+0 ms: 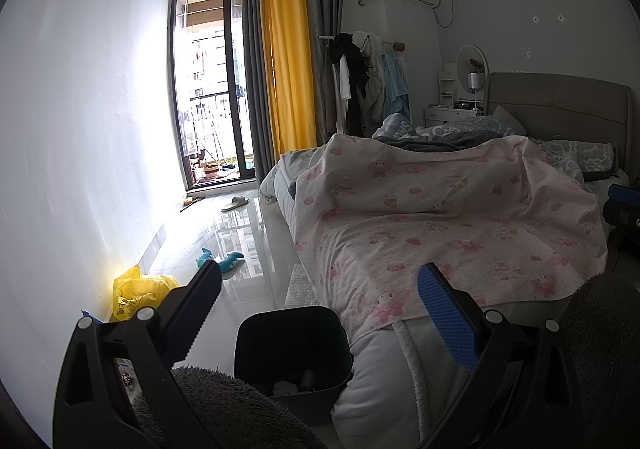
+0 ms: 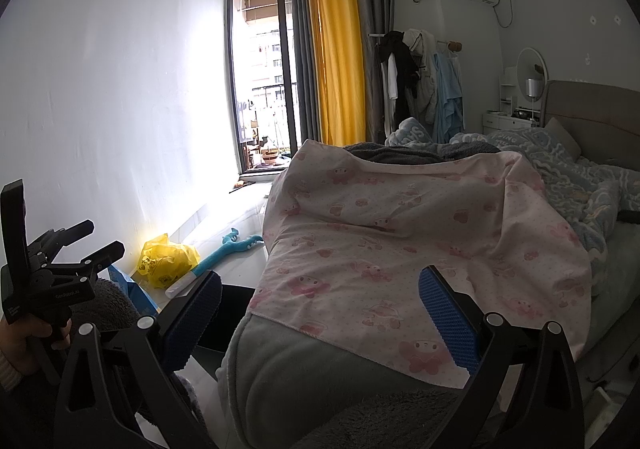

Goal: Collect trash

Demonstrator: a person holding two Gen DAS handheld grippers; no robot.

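Beside the bed's foot, we see the dark square plastic trash bin [image 1: 294, 353] on the floor (scraps inside). Our left claw [image 1: 320, 313] and right claw [image 2: 320, 313] both gape, holding nothing.

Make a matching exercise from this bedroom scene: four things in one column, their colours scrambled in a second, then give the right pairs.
Things:
1. trash bin
2. plastic bag
3. plush toy
4. patterned sheet

Colours:
a. pink
b. black
c. teal
d. yellow

Pairs: 1-b, 2-d, 3-c, 4-a
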